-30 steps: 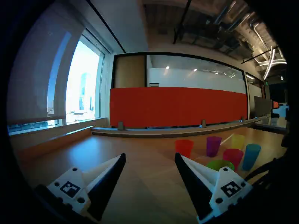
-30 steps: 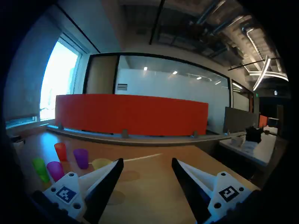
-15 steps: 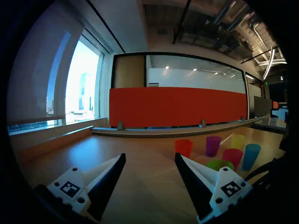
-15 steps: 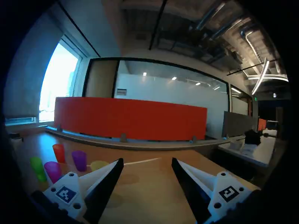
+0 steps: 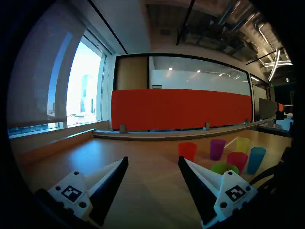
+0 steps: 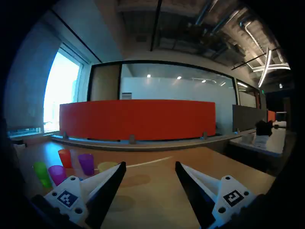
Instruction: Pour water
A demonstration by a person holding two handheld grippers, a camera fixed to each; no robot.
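Left claw (image 5: pixel 153 157) and right claw (image 6: pixel 150 163) gape empty — the cups (image 5: pixel 217 149) stand upright, mouths up.

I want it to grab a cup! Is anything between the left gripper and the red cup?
Nothing visible. Only wooden table lies between the open left gripper and the red cup; other cups stand farther right.

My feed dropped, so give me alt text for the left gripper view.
The left gripper is open and empty above a wooden table. Six cups stand ahead on its right: orange cup, purple cup, yellow cup, pink cup, blue cup and a green cup partly behind the gripper. A red partition runs behind.
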